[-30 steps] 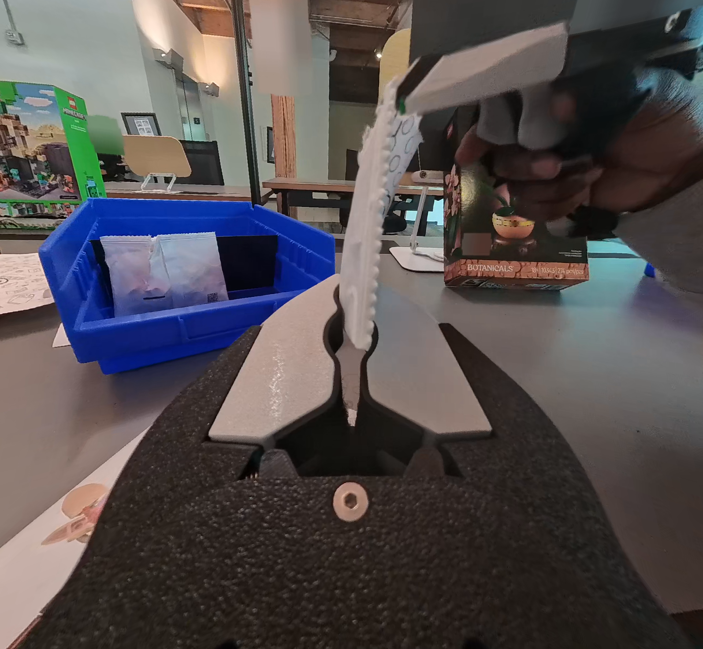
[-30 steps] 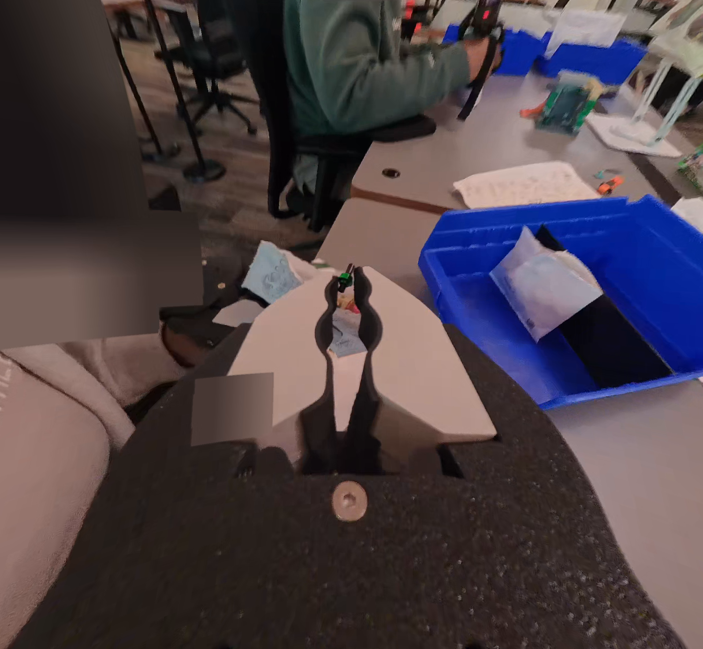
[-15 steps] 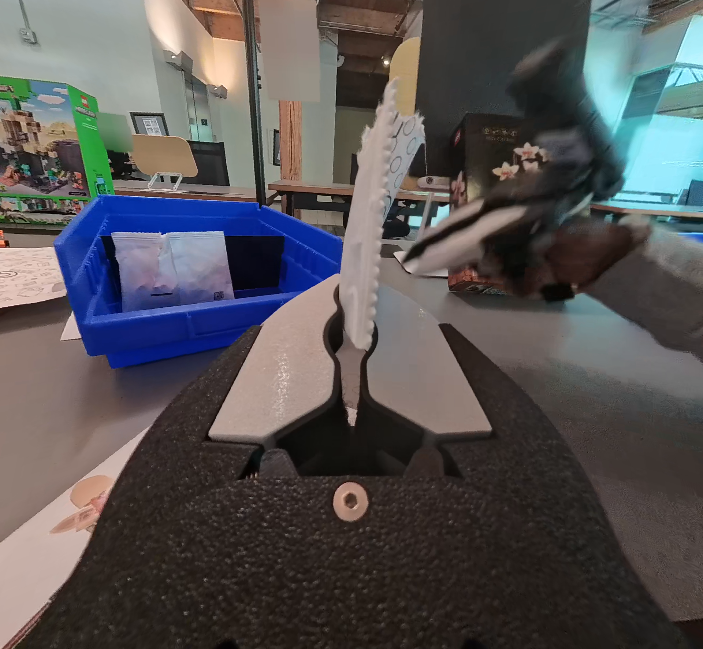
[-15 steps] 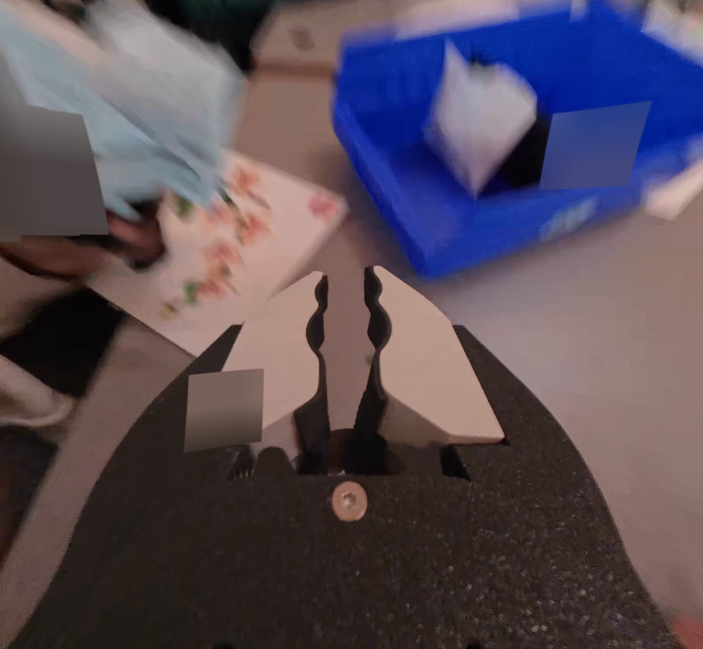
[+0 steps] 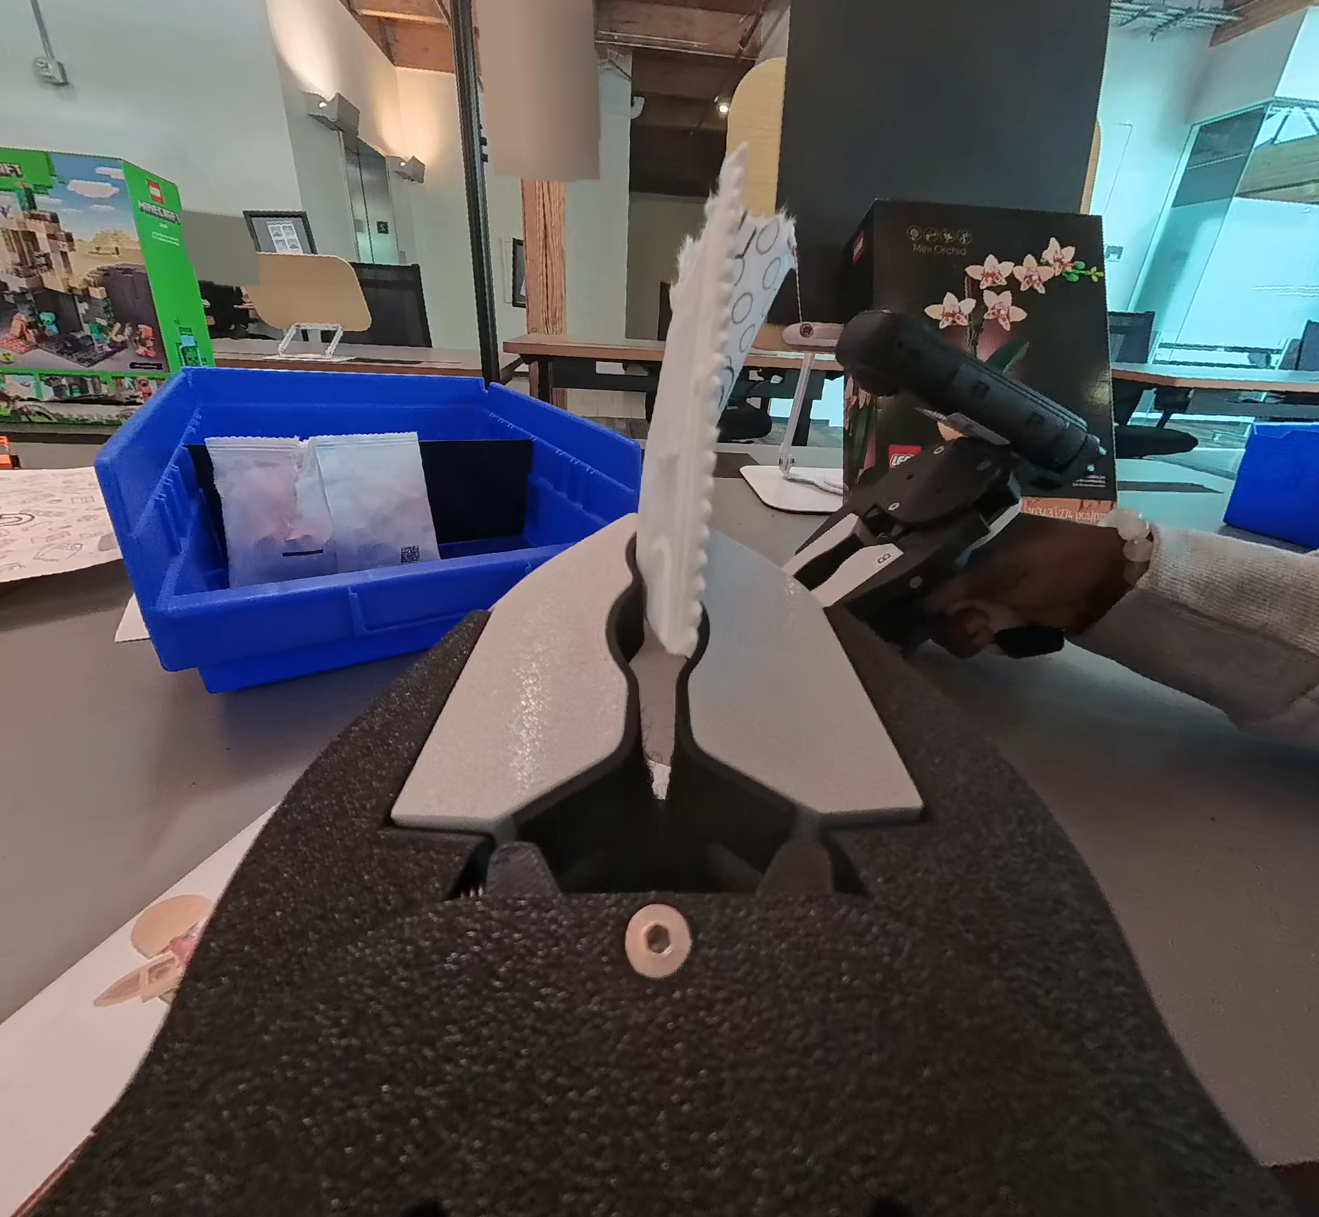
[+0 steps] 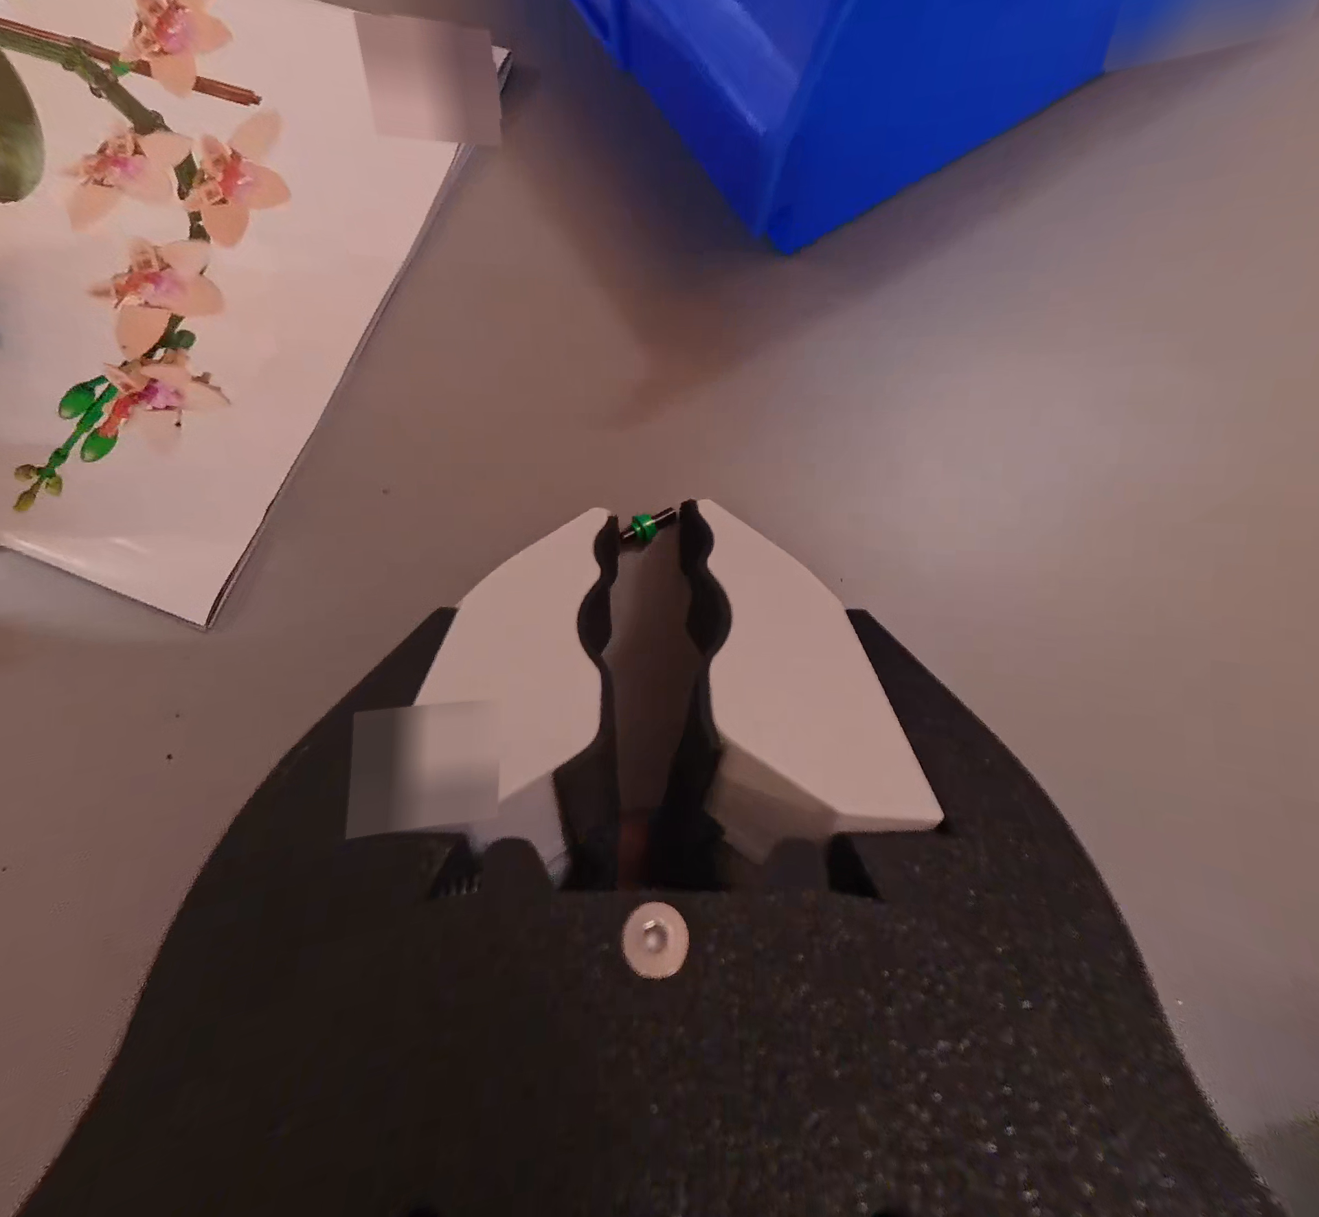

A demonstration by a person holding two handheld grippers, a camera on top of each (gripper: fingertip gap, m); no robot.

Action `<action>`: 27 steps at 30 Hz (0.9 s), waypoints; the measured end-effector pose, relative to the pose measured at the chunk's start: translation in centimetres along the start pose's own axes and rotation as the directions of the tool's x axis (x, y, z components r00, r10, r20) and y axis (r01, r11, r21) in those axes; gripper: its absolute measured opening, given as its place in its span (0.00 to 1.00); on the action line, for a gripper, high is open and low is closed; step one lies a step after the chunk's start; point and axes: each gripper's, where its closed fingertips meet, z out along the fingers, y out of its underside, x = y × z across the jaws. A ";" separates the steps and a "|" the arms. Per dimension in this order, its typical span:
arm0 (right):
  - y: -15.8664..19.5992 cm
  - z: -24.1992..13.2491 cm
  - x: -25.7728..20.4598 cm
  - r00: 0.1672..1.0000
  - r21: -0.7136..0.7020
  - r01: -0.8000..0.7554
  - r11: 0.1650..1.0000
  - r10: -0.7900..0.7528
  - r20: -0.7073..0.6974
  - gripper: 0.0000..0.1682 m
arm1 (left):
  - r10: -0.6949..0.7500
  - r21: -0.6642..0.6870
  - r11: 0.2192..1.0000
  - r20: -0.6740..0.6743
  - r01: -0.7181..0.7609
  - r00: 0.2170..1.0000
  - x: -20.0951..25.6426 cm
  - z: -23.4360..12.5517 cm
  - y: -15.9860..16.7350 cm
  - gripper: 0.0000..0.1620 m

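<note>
Your left gripper [image 5: 667,619] pinches a torn white bag [image 5: 689,462] upright; right gripper [image 6: 646,526], narrowly parted, brackets a small green-ringed pin [image 6: 644,529] lying crosswise btwn tips on the surface [image 6: 999,469].

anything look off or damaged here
The white paper packet clamped upright in the left gripper has a ragged, torn-open top edge. A tiny black pin with a green ring sits between the tips of the right gripper, whose jaws stand apart. Nothing looks spilled.
</note>
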 end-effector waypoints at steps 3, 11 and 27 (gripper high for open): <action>-0.1 0.1 -0.2 1.000 0.007 0.003 1.000 -0.003 -0.001 0.05 | -0.001 0.000 1.000 -0.002 0.001 1.000 0.0 0.0 0.0 0.01; -2.7 -2.1 -0.3 0.997 0.128 -0.048 0.991 0.040 0.066 0.04 | -0.005 0.002 1.000 -0.004 0.005 1.000 -0.1 0.0 0.0 0.01; -14.5 -10.3 -11.4 0.926 0.399 0.163 0.902 -0.279 0.254 0.12 | 0.008 0.012 1.000 -0.062 -0.007 0.998 1.4 0.0 -0.4 0.01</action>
